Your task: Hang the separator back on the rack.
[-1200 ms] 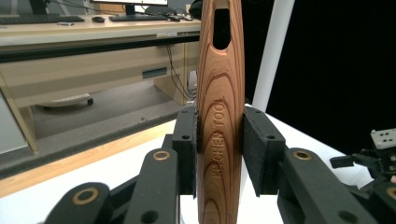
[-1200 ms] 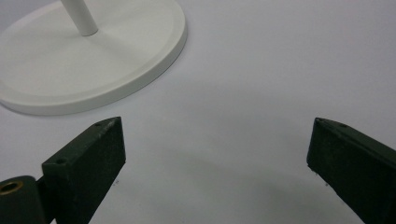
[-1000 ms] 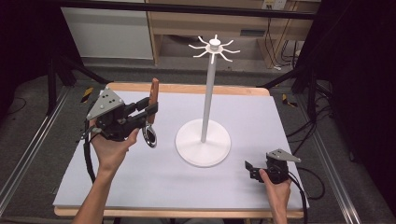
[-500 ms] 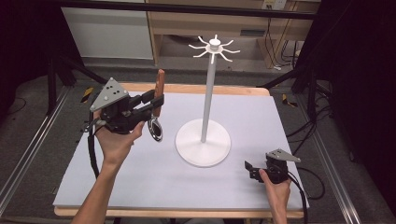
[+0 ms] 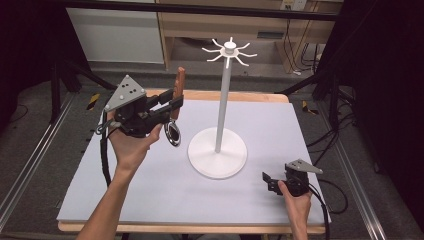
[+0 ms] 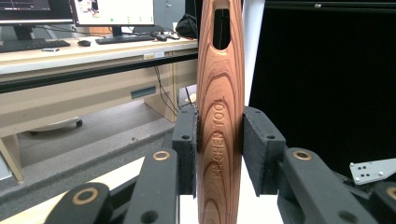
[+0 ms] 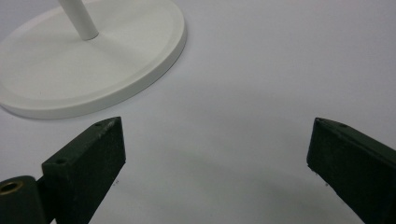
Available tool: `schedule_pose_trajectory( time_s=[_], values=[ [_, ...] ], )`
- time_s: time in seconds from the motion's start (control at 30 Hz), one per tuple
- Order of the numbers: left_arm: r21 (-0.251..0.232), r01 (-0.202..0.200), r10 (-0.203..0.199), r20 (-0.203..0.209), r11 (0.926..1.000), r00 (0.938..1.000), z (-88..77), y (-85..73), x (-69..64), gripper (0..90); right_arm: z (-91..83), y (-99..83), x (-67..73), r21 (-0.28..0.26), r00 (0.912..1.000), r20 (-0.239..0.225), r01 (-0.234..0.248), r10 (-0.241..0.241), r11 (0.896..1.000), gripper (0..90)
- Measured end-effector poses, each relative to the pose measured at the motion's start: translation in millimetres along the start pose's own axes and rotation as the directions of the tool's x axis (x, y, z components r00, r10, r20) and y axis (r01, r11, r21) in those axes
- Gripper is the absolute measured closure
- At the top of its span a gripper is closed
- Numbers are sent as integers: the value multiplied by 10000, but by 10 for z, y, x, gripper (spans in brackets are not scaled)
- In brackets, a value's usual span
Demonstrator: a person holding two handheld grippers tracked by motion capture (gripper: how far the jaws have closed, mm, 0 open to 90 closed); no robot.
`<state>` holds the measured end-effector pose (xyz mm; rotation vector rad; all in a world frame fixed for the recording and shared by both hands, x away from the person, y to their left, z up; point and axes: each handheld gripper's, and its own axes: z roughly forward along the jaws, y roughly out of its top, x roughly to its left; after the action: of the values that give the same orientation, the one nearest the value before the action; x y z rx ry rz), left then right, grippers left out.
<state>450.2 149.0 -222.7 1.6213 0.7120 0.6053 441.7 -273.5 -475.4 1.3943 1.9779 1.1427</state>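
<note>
My left gripper [image 5: 175, 104] is shut on a kitchen tool held upright above the table's left side. The tool's wooden handle [image 5: 179, 83] points up and its round metal head [image 5: 173, 134] hangs below the jaws. In the left gripper view my left gripper [image 6: 219, 156] presses both pads on the handle [image 6: 219, 88], which has a slot near its top. A white stand [image 5: 223, 100] with hooked arms at its top [image 5: 229, 50] rises from a round base [image 5: 217, 153] just right of the tool. My right gripper [image 5: 268, 181] rests open near the front right, empty [image 7: 215, 158].
A pale mat [image 5: 240, 210] covers the wooden table. The stand's base [image 7: 93, 60] lies just ahead of my right gripper. Metal rails run along both sides of the table, with shelving and cables behind it.
My left hand has lifted the kitchen tool higher and carried it a little right, toward the stand. The right hand has stayed put.
</note>
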Motion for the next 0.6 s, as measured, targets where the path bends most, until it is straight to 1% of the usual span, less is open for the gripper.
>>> schedule_pose_trajectory(
  time_s=[0.1,0.13,0.2,0.3,0.6],
  values=[
    [-19,19,-19,41,10000,10000,15,18,-7,677,3,-1,-1,7,10000,20,17,-17,10000,49],
    [-16,12,-12,65,10000,10000,31,41,-18,677,3,0,4,10,10000,-42,-61,61,10000,49],
    [-27,-7,7,91,10000,10000,46,62,-29,677,3,0,5,7,10000,-41,-71,71,10000,49],
    [-68,-45,46,139,10000,9999,59,86,-44,677,3,-1,-1,7,10000,8,-3,3,10000,50],
    [-238,-143,149,259,9996,9996,106,178,-120,677,1,1,-1,8,10000,-13,-54,54,10000,49]
  ],
)
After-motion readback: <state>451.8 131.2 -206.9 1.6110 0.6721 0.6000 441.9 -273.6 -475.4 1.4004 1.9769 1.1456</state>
